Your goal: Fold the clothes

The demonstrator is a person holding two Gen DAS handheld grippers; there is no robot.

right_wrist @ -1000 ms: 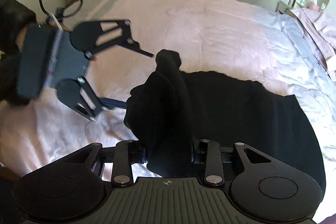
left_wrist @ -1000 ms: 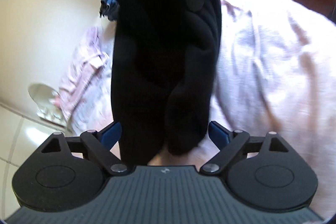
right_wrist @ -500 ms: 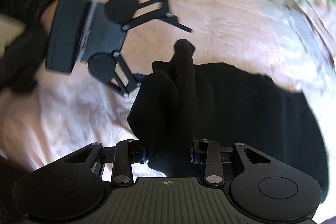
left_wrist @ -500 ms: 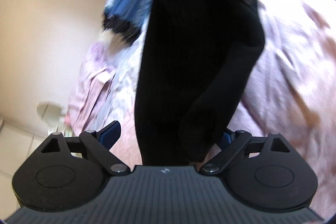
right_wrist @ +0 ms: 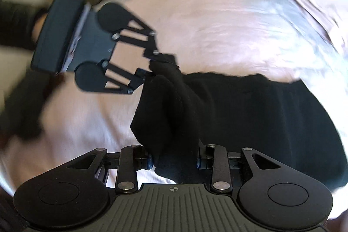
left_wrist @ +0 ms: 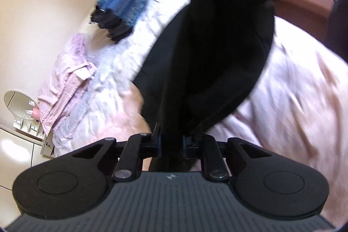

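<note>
Right wrist view: right hand-held gripper [right_wrist: 174,161] is clamped on a thick bunched fold of the black garment [right_wrist: 250,114], jaws part way apart with the cloth filling the gap between the blue pads. The rest of the garment lies spread flat on the pink bedspread [right_wrist: 217,32], running from the near centre out to the right edge. The bunched part rises from the near jaws toward the middle of the frame.

Left hand-held gripper [right_wrist: 162,62] comes in from the left, held by a person's hand in a dark sleeve [right_wrist: 17,21]. Its jaws have just been closing and now pinch the top tip of the bunched fold, cloth between the fingertips. Frame is motion-blurred, mostly at the edges.

Left wrist view: left hand-held gripper [left_wrist: 170,142] jaws nearly together, a narrow strip of the black garment [left_wrist: 217,47] squeezed between them. From there the cloth hangs in a wide arched fold up to the far top of the frame, lifted off the bedspread [left_wrist: 293,90]. Part of the right hand-held gripper's body shows at top right, blurred.

Far left on the bed: a stack of folded clothes [left_wrist: 121,5], blue and dark, striped piece on the far end. A pink garment [left_wrist: 65,75] lies crumpled at the bed's left edge. Round mirror [left_wrist: 17,103] stands on a unit beside the bed, near left.
</note>
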